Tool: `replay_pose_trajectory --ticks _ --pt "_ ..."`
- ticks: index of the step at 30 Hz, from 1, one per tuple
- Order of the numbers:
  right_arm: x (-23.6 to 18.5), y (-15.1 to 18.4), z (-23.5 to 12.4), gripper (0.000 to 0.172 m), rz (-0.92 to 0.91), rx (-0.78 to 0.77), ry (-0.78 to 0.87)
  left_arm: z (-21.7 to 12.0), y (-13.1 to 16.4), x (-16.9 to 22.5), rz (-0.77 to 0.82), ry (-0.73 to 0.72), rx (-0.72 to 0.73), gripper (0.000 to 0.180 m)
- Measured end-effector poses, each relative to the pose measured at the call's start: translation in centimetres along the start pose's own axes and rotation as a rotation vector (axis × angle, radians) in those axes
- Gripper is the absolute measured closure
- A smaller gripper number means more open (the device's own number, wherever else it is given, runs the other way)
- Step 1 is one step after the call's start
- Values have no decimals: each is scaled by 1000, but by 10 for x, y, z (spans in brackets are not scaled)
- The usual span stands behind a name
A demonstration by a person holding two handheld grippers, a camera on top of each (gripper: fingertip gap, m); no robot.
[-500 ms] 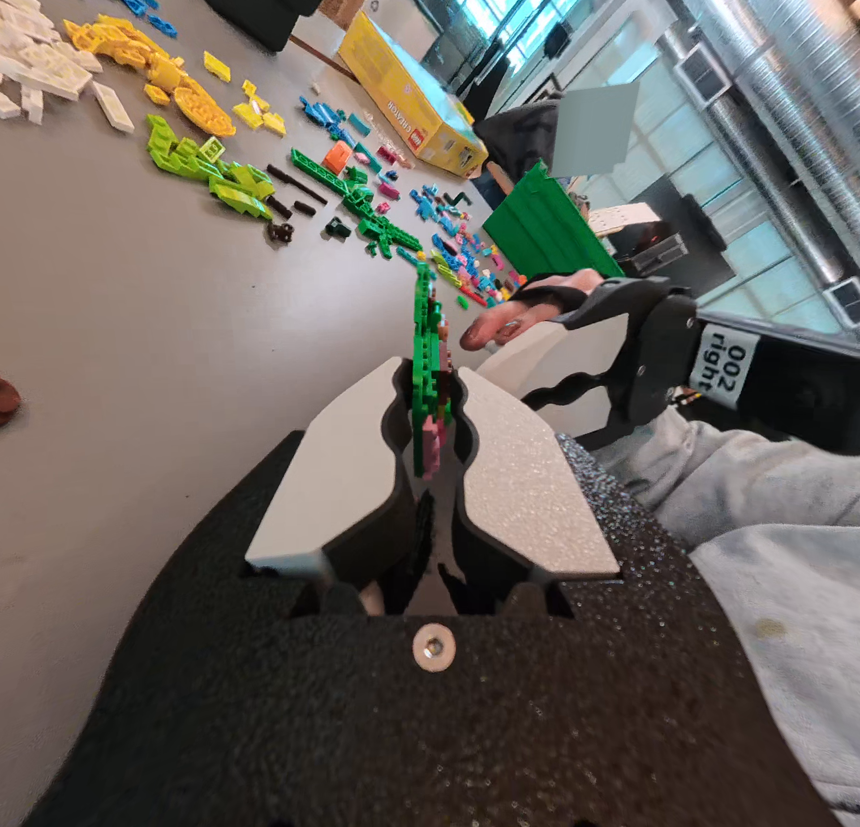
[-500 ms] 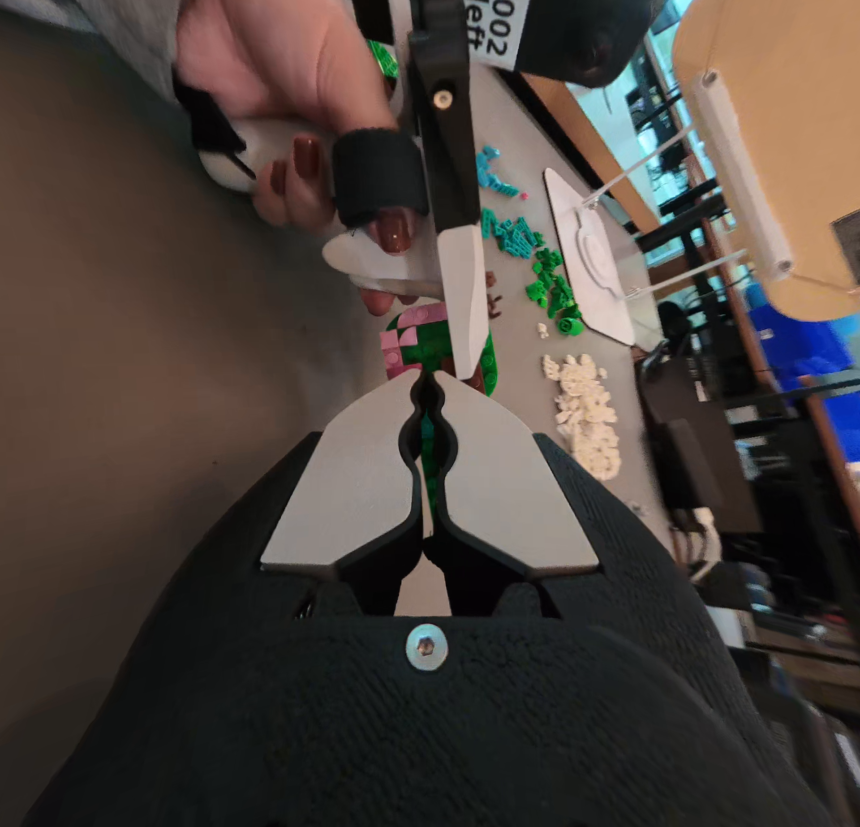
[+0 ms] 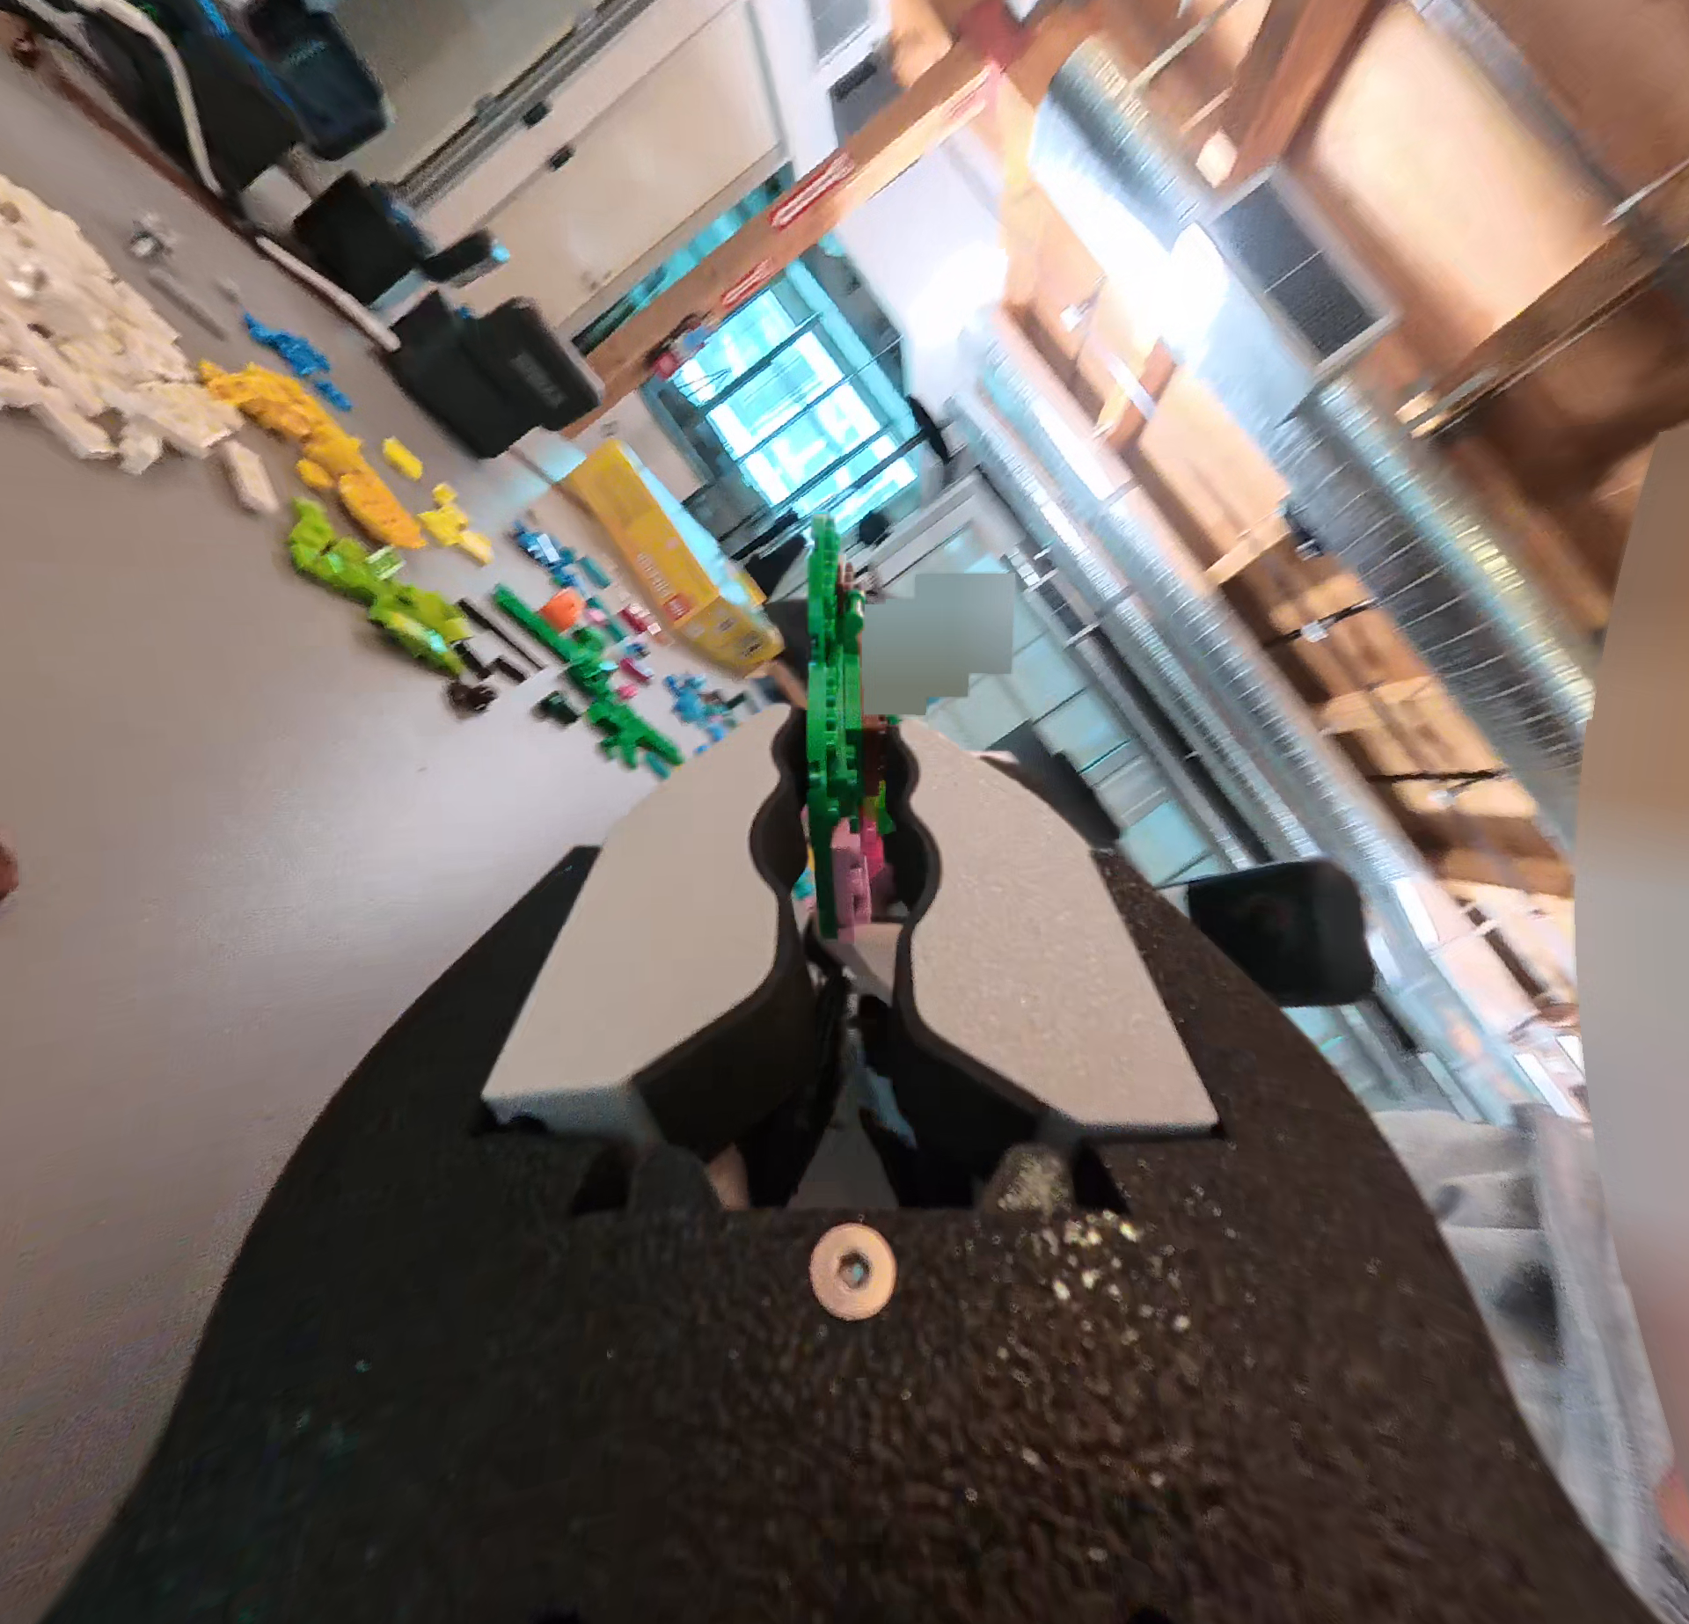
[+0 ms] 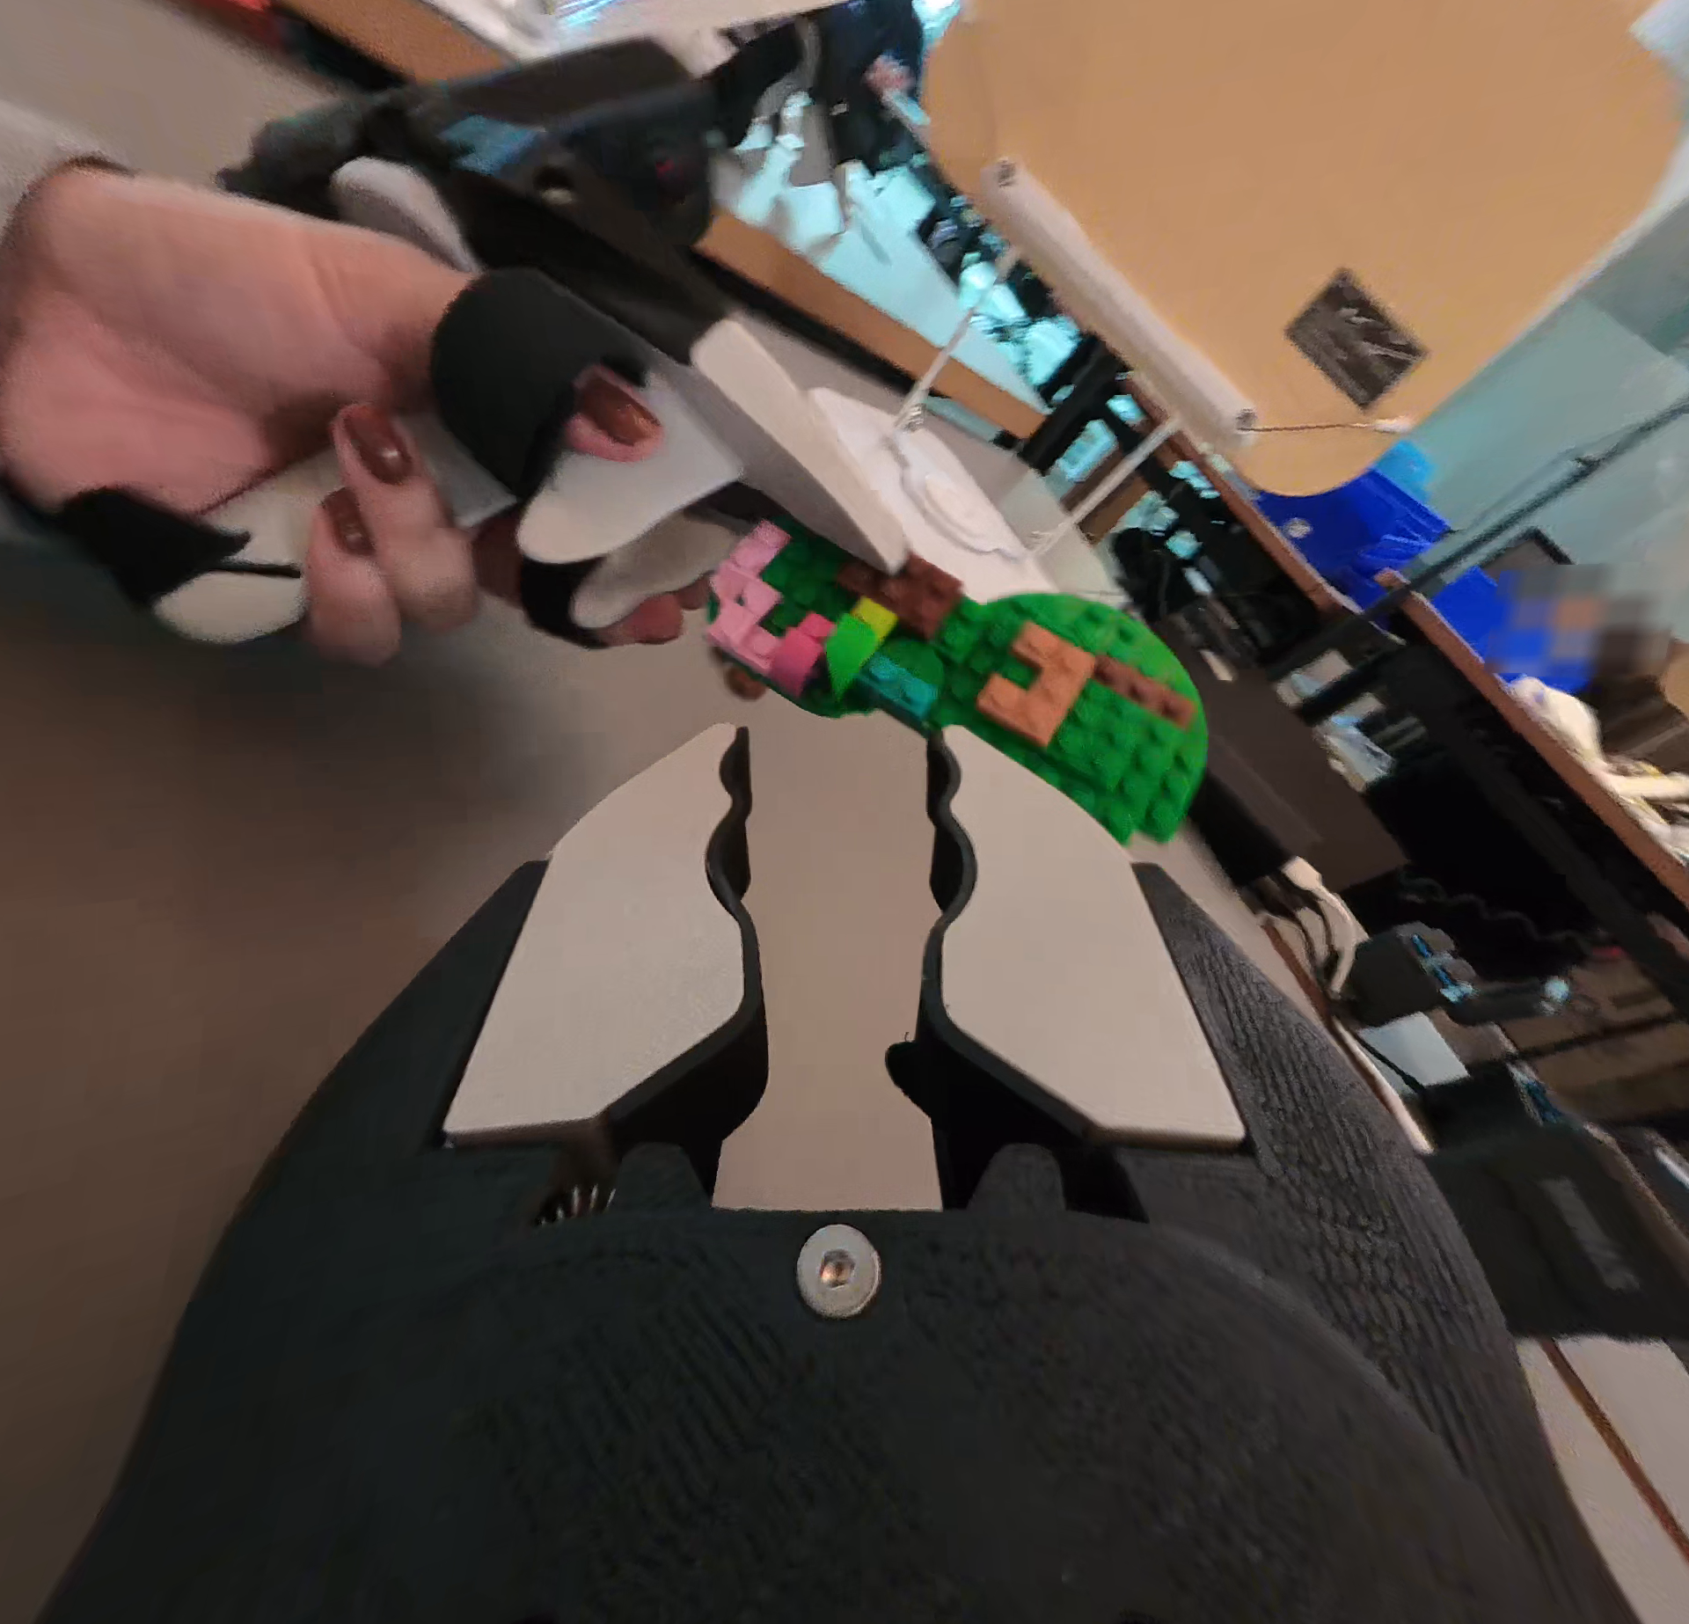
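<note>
The left gripper [image 3: 845,757] is clamping the green brick plate [image 4: 1051,693] edge-on at its pink and brown end, lifted clear of the tabletop [image 3: 183,803].

Risk, as I judge it: most of the plate is overhanging the pinch, so a twist or knock could lever it out or pop off small bricks.

The right gripper [image 4: 836,748] is hovering just short of the plate, its jaws standing wide with nothing between them.

The left hand [image 4: 228,410] is wrapped round its handle, gripper tilted.
</note>
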State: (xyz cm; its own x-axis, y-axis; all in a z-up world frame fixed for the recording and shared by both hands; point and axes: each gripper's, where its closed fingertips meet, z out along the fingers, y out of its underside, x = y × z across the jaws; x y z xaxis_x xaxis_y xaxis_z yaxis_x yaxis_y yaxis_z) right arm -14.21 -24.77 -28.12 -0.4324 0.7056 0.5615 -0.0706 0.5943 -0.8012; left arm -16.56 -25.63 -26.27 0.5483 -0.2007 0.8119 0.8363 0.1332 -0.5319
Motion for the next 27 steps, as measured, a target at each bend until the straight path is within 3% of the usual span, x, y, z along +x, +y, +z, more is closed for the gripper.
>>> replay_pose_trajectory --ticks 3,8,11,15,19,22,27 --pt "18 -6 -7 135 160 67 103 -3 -8 12 -42 108 53 166" --pt "28 -23 -12 127 902 278 -155 -1 2 24 6 179 2 166" --pt "41 -28 -16 147 1110 371 -262 3 14 30 54 197 -69 166" --pt "39 -33 -21 156 1085 324 -384 2 25 27 143 161 -165 163" --pt "25 -21 -23 158 871 93 -434 0 42 12 405 24 -357 127" --pt "-1 -19 -34 157 747 -61 -624 0 53 16 550 33 -490 122" --pt "-19 -28 -41 158 636 -102 -800 -2 82 22 631 110 -764 123"
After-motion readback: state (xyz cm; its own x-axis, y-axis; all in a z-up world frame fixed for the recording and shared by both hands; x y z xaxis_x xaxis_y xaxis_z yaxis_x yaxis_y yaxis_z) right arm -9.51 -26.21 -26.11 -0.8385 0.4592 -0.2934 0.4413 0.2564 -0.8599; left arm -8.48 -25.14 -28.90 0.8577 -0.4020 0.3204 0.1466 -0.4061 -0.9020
